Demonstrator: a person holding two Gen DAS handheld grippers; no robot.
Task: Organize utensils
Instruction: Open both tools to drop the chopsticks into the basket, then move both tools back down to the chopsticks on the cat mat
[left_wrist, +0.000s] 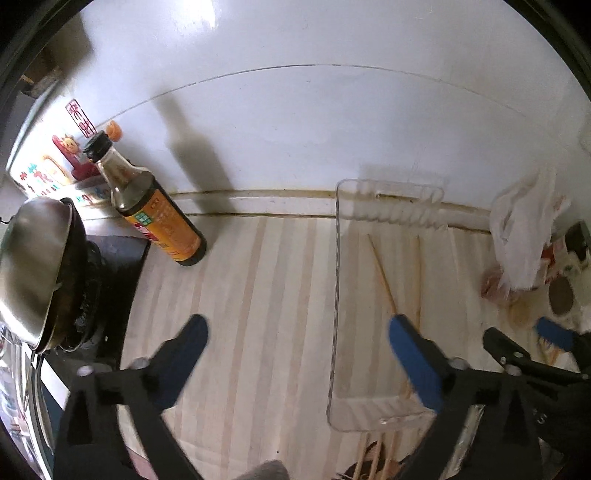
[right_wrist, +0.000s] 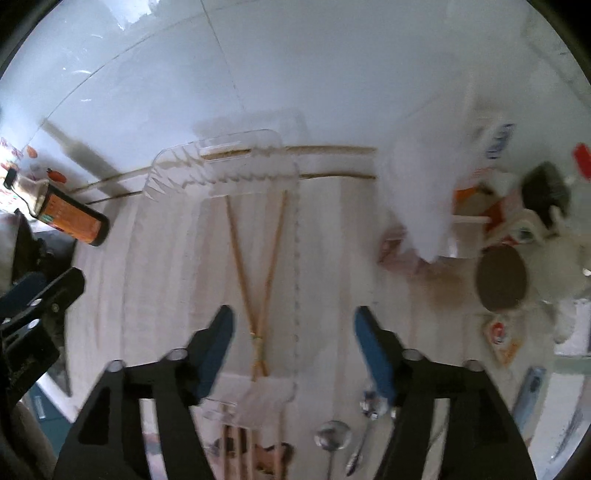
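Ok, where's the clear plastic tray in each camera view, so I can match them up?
Left wrist view: the clear tray runs down the right half, between the left gripper fingers and beyond.
Right wrist view: the tray sits centre, chopsticks crossed inside it.
Shared landmark: the sauce bottle, left of the tray in both.

clear tray (right_wrist: 295, 258): 1 | chopsticks in tray (right_wrist: 273, 240): 2 | spoons (right_wrist: 332, 437): 2 | sauce bottle (left_wrist: 155, 210): 1
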